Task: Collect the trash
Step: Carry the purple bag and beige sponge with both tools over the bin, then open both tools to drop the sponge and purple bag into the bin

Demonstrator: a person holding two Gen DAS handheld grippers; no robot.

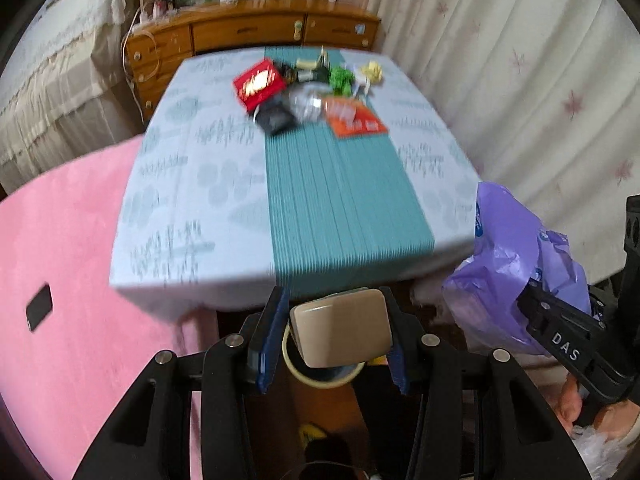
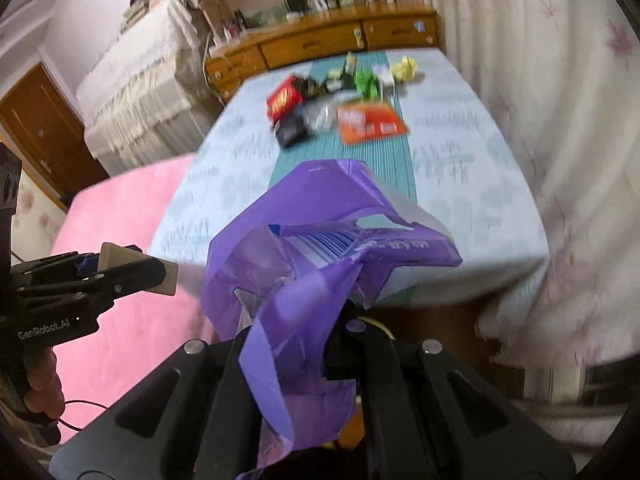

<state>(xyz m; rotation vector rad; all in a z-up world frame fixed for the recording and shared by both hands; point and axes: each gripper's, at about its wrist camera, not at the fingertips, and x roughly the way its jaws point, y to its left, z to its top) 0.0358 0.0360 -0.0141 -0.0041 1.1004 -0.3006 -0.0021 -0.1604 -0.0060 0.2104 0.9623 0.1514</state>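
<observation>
A pile of trash lies at the far end of the table [image 1: 192, 200]: a red packet [image 1: 258, 82], a black packet [image 1: 274, 118], a clear wrapper [image 1: 306, 104], an orange packet [image 1: 352, 118], green [image 1: 340, 78] and yellow [image 1: 372, 70] wrappers. My left gripper [image 1: 334, 328] is shut on a beige block [image 1: 340, 328] just off the table's near edge. My right gripper [image 2: 320, 320] is shut on a purple plastic bag [image 2: 320, 264] below the near edge. The bag also shows in the left wrist view [image 1: 512, 264].
A pink mat [image 1: 72, 280] lies left of the table. A wooden dresser [image 1: 256, 32] stands behind it. White curtains [image 1: 520, 80] hang on the right. A tape roll [image 1: 320, 376] lies on the floor under my left gripper.
</observation>
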